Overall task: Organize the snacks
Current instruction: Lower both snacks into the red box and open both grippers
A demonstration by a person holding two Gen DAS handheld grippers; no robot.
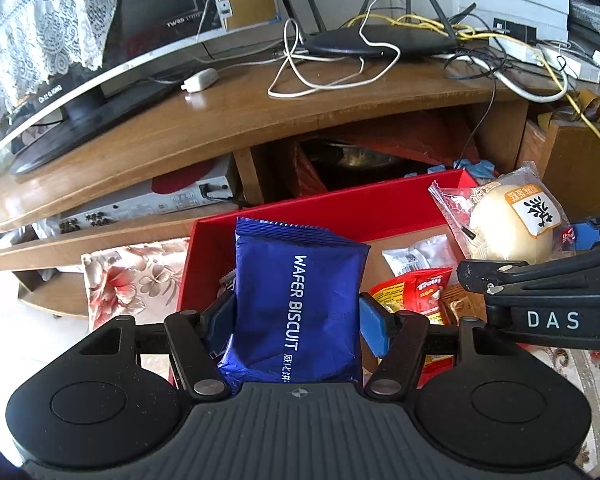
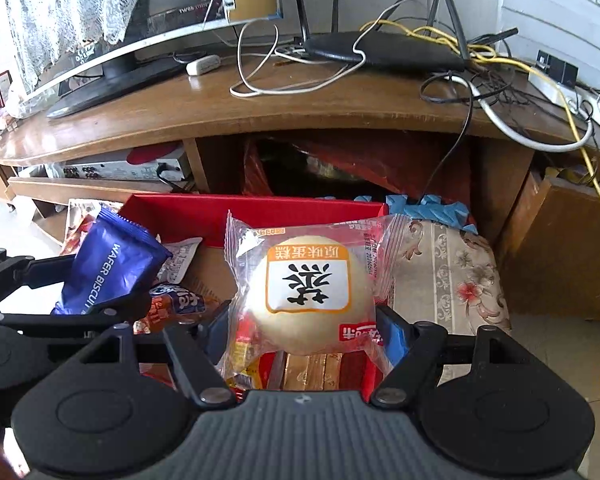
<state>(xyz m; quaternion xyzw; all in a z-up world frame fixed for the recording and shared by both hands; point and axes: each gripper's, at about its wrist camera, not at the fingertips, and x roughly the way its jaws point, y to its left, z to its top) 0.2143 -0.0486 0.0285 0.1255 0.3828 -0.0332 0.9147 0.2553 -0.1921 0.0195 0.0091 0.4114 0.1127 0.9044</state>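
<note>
Our left tongs (image 1: pixel 296 320) grip the blue wafer biscuit packet (image 1: pixel 296 300) above the red box (image 1: pixel 380 212), hiding its lower end. Our right tongs (image 2: pixel 306 330) clamp the clear-wrapped round cake (image 2: pixel 304 296) over that box; snacks beneath are mostly covered, their labels hard to read.

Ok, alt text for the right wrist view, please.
The right gripper holds a clear-wrapped round cake above a red box of snacks. At left, the left gripper holds a blue wafer biscuit pack; a wooden TV stand stands behind.
</note>
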